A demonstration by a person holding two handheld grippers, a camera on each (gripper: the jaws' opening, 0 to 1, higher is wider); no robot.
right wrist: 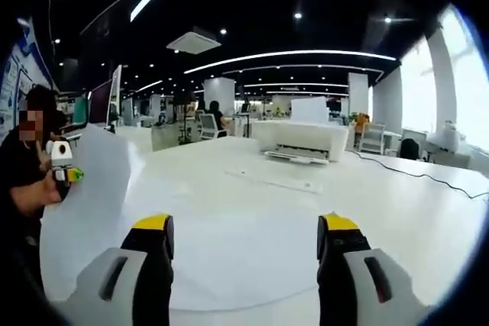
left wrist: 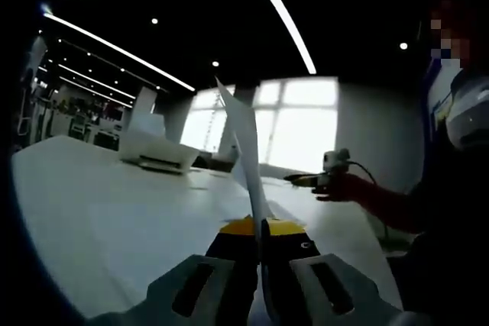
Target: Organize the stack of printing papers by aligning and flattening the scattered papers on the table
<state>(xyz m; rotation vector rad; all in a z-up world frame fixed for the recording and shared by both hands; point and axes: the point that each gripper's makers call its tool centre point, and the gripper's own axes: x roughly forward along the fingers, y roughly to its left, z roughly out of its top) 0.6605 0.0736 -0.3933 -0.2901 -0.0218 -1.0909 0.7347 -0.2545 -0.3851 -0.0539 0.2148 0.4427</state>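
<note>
In the left gripper view, a sheet of paper point(left wrist: 246, 143) is held upright, edge-on, between the closed jaws of the left gripper point(left wrist: 260, 228) above the near part of the table point(left wrist: 99, 211). A printer point(left wrist: 157, 154) is seen on the table farther off to the left. The right gripper point(left wrist: 306, 179) is found to the right, well apart. In the right gripper view, the printer point(right wrist: 302, 140) is placed far ahead, a cable point(right wrist: 428, 175) on the table to its right, and the lifted paper point(right wrist: 95, 181) at the left.

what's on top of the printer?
A white sheet stands upright in the printer at its rear tray, showing in both views. The tray's inside is too small to make out.
</note>
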